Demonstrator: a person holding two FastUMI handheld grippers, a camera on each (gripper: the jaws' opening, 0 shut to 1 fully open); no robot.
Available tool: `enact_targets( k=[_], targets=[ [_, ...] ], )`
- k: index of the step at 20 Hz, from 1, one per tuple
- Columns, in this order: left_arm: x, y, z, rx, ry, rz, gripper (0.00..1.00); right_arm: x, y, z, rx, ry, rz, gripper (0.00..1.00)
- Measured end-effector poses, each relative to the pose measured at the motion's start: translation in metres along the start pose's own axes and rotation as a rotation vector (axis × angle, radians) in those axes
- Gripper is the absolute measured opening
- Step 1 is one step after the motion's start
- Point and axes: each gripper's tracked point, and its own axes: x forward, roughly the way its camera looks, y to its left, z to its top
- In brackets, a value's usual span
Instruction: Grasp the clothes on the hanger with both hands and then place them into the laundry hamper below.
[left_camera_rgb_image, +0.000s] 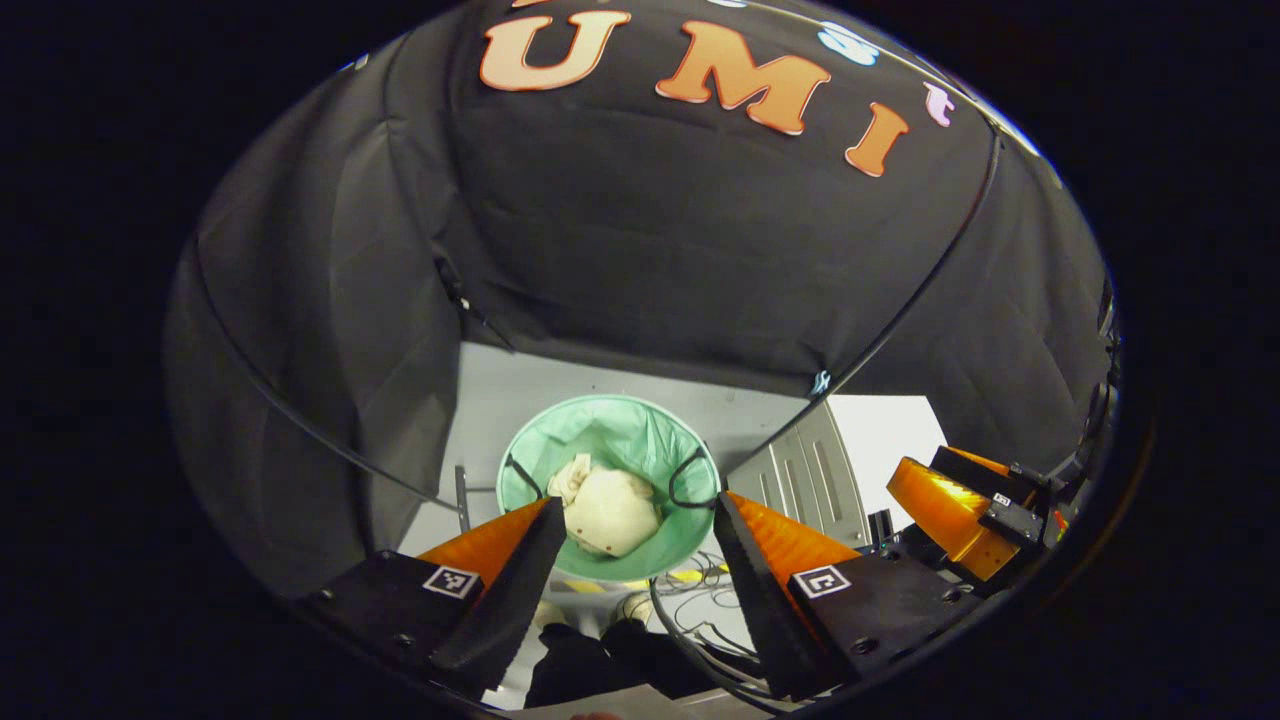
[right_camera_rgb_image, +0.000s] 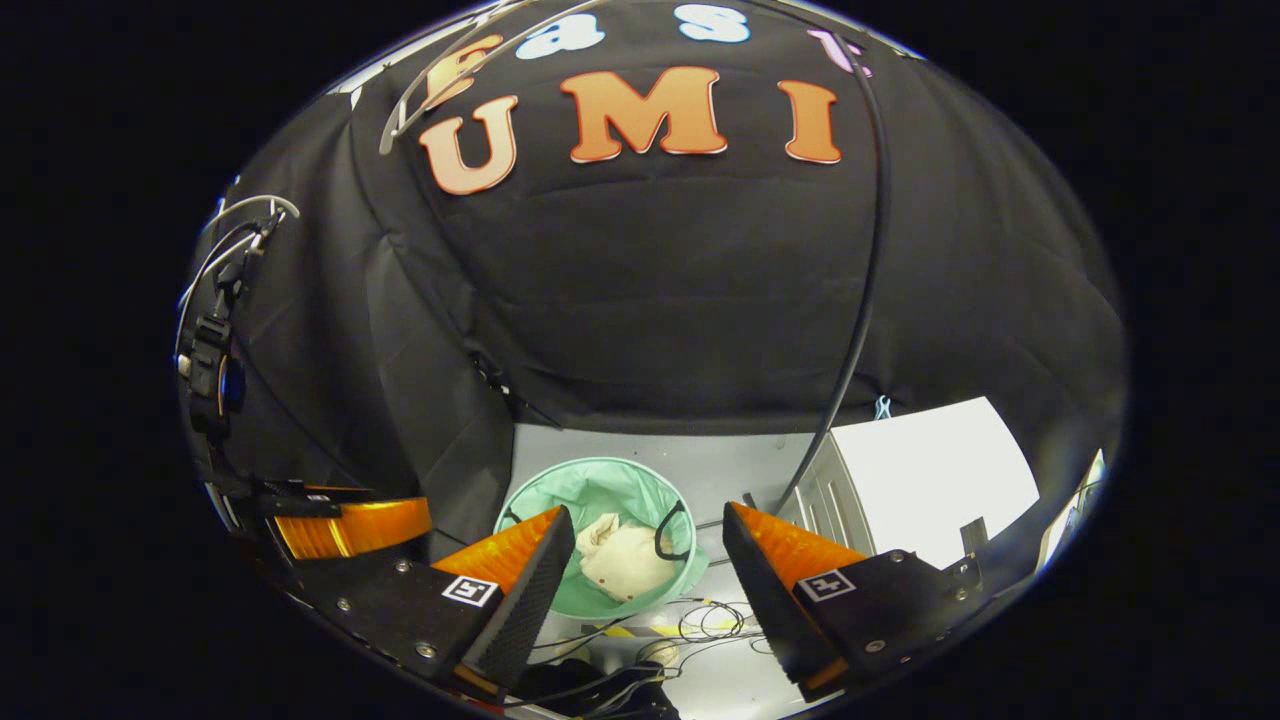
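Left gripper view: left hand-held gripper (left_camera_rgb_image: 635, 520) released, above hamper (left_camera_rgb_image: 640, 435) holding cream clothes (left_camera_rgb_image: 610, 510). Right gripper view: right hand-held gripper (right_camera_rgb_image: 648, 525) released, likewise above hamper.

Your floor (left_camera_rgb_image: 560, 385): pale grey | on it: green laundry hamper (left_camera_rgb_image: 640, 425), loose cables (left_camera_rgb_image: 700, 590) just beside it, white cabinet (left_camera_rgb_image: 810, 470) near.

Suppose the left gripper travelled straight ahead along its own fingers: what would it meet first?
Probably the cream clothes lying in the green laundry hamper below. The left gripper is open, and that bundle sits between its fingers in the left gripper view, nothing visibly between. Depth is hard to judge.
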Motion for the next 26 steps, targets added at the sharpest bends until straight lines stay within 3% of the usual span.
enact_targets(
  k=[6, 10, 17, 20, 23, 25, 26],
  targets=[
    [-0.04, -0.012, 0.043, -0.043, -0.198, 0.028, 0.98, -0.049, -0.045, 0.047, -0.031, -0.177, -0.039, 0.93],
    [-0.068, -0.018, 0.072, -0.012, -0.321, 0.079, 0.98, -0.08, -0.058, 0.074, -0.062, -0.273, -0.032, 0.93],
    [-0.141, -0.028, 0.171, 0.026, -0.652, 0.138, 1.0, -0.123, -0.093, 0.111, -0.021, -0.38, -0.043, 0.93],
    [-0.168, -0.043, 0.215, 0.036, -0.772, 0.104, 0.96, -0.15, -0.12, 0.141, 0.004, -0.454, -0.079, 0.93],
    [-0.183, -0.047, 0.241, 0.071, -0.813, 0.089, 0.94, -0.176, -0.138, 0.175, 0.013, -0.532, -0.108, 0.93],
    [-0.193, -0.042, 0.251, 0.076, -0.838, 0.098, 1.0, -0.193, -0.144, 0.197, 0.015, -0.588, -0.124, 0.93],
    [-0.198, -0.039, 0.255, 0.072, -0.856, 0.103, 0.98, -0.2, -0.143, 0.206, 0.014, -0.614, -0.126, 0.97]
  ],
)
